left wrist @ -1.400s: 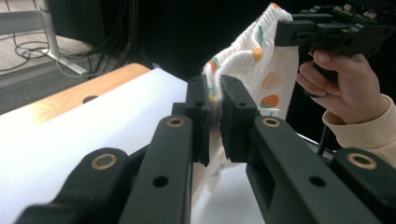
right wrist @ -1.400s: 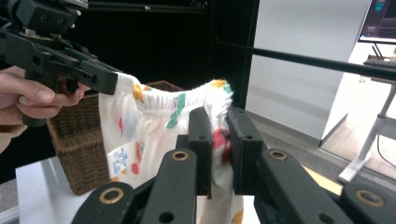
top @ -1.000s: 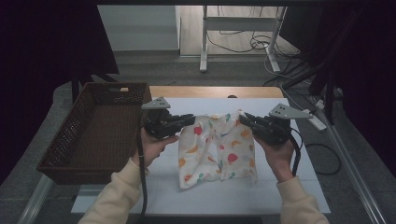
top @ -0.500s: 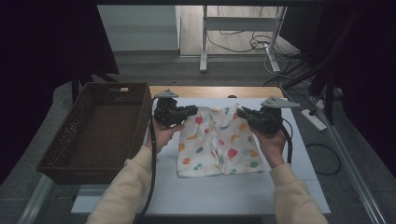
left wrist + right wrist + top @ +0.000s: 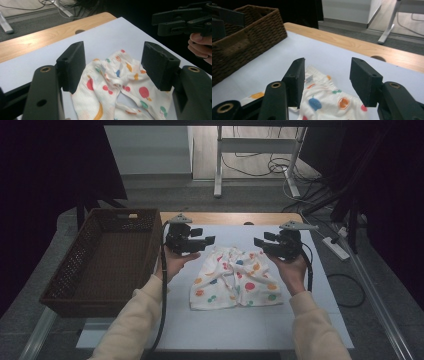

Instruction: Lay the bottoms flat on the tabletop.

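Note:
White baby trousers [image 5: 235,279] printed with coloured fruit spots lie spread on the white mat, waistband toward the far side. My left gripper [image 5: 207,240] hovers just beyond the waistband's left corner. Its jaws have just been opening and stand open with nothing between the pads; the trousers [image 5: 117,82] lie on the mat below my left gripper [image 5: 113,57]. My right gripper [image 5: 257,242] hovers at the waistband's right corner. Its jaws have also just been opening and stand open over the trousers [image 5: 324,97], my right gripper [image 5: 328,67] holding nothing.
A dark wicker basket [image 5: 120,213] stands at the table's left, its wall [image 5: 249,32] close to the mat. The white mat [image 5: 225,330] covers a wooden table [image 5: 235,217]. Cables and desk legs lie on the floor beyond.
Both grippers carried the trousers down and away from the person, laid them on the mat and let go of the waistband. Their jaws now stand apart.

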Motion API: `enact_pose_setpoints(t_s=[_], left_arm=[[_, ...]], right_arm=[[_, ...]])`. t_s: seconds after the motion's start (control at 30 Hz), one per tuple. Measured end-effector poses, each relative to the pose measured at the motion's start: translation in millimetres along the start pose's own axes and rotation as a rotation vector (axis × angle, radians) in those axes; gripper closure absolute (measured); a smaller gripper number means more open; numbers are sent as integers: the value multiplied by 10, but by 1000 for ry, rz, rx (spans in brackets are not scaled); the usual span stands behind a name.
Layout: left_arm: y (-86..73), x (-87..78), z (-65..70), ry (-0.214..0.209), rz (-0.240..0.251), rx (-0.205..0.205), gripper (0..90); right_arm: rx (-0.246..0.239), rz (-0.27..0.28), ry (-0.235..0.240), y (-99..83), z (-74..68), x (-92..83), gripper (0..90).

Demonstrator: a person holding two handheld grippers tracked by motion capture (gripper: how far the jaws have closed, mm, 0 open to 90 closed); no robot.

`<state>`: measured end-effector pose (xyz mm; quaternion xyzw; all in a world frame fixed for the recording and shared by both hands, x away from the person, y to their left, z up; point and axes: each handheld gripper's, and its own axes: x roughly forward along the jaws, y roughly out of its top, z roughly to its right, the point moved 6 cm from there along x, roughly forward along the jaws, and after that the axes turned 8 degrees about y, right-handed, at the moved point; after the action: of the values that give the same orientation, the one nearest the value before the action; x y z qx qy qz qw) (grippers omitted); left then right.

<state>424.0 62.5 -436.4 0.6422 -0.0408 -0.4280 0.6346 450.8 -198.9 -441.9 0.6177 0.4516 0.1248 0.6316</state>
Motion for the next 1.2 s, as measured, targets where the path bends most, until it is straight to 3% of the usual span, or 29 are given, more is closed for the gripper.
enact_pose_setpoints(t_s=[0.37, 0.77, 1.07, 1.2], left_arm=[[-378, -146, 87, -84, -46, 4, 352], [-684, -270, 178, -121, -67, 5, 350], [-795, -288, 220, -125, -85, 11, 349], [-889, -269, 203, -99, -112, 12, 348]], right_arm=[[-14, -57, 57, -266, -149, -74, 464], [7, -98, 69, -595, -229, -141, 464], [-13, -143, 71, -776, -304, -146, 464], [-18, -178, 73, -906, -338, -170, 464]])
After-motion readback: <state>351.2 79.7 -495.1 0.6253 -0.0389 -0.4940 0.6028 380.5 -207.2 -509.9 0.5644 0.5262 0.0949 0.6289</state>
